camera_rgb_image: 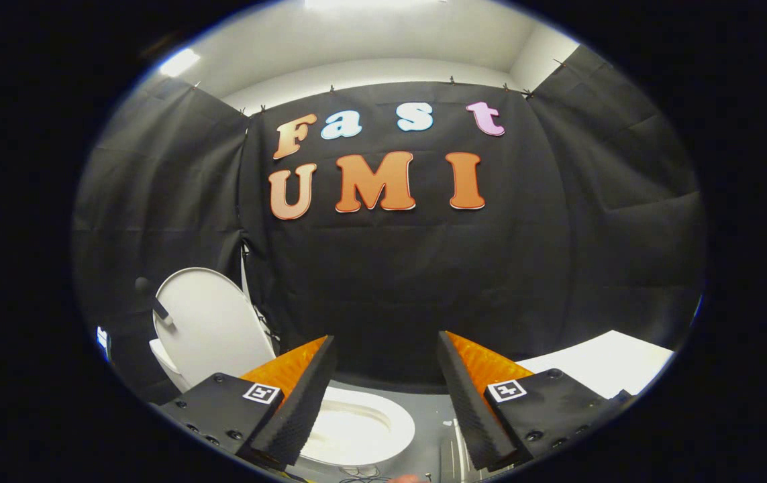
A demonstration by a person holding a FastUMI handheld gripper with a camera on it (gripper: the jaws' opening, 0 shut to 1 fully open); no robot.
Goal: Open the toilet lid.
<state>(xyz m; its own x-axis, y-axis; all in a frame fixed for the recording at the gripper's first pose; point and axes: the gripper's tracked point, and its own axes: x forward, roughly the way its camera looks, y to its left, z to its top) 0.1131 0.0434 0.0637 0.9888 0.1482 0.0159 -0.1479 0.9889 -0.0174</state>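
Seen along the handheld two-finger gripper (386, 396), orange and black with ribbed foam pads: fingers spread wide apart, gripping nothing, angled out with a clear gap between them. Low and just ahead, partly behind the left finger (292, 402), a small white toilet bowl with a glossy oval seat (363, 429), its opening exposed. Beyond and to the left of that finger, the white rounded plastic toilet lid (212, 329), standing raised and leaning back toward the black cloth wall (390, 288), apart from both fingers. Judged from that upright lid, the opening looks already done, which would explain the empty, parted fingers held back from it. To the right, beyond the right finger (467, 396), a flat white tabletop corner (604, 365). On each finger block, a small square black-and-white marker tag (261, 392), likely there for tracking; no brand or readable wording on toilet or gripper.
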